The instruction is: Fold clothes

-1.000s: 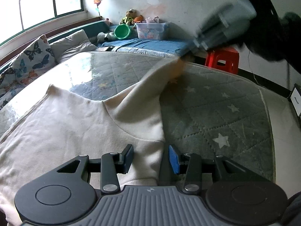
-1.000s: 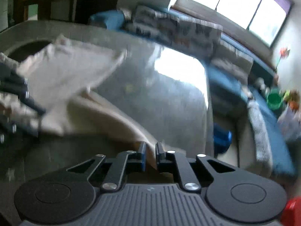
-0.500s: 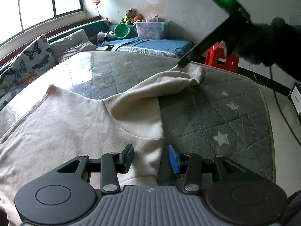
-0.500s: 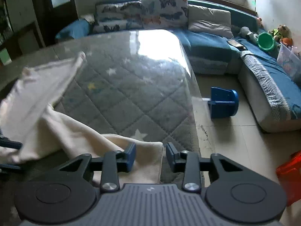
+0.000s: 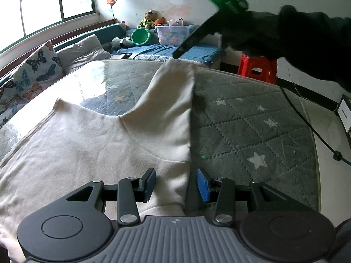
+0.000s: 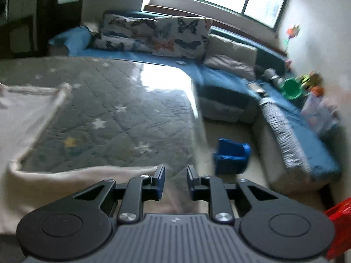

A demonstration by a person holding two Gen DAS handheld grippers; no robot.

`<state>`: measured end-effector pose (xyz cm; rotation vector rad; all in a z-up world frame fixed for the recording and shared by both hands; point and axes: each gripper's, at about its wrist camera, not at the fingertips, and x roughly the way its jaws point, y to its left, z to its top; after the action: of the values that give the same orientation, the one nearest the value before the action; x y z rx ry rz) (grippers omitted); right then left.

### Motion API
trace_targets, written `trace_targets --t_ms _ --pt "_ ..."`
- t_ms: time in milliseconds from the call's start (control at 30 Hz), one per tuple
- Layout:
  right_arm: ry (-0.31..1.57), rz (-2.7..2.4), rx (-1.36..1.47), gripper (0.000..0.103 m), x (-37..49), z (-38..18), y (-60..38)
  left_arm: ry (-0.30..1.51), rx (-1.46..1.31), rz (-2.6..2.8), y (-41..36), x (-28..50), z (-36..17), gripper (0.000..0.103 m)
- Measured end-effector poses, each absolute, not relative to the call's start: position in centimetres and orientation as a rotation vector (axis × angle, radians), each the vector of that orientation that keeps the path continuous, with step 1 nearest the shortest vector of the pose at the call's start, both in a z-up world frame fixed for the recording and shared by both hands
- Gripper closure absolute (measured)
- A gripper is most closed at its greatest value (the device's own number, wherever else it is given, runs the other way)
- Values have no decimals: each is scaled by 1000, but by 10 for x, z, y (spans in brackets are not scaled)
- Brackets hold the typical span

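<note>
Left wrist view: left gripper spread, pads clear of the cream garment lying between them on the quilted mat. Beyond, the right gripper hovers at the sleeve tip, red stool behind. Right wrist view: jaws closing on nothing, sleeve end just left; blue stool on the floor.

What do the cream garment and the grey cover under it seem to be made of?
Garment: likely soft knit cotton or fleece, matte; it drapes in soft wrinkles, with a ribbed-looking hem. Cover: quilted fabric with printed stars, diamond stitching; the glossy glare suggests a clear plastic film on top.
</note>
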<state>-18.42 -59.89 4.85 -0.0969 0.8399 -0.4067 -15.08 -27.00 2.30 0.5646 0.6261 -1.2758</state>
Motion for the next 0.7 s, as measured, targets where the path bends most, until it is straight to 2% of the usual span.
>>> trace_targets --t_ms 300,700 --pt "817 -291 -15 79 -187 44 -580 611 549 -1296 -268 -155 33 58" --pt "774 4 -29 78 -179 39 -486 629 541 -1308 -272 -154 29 58"
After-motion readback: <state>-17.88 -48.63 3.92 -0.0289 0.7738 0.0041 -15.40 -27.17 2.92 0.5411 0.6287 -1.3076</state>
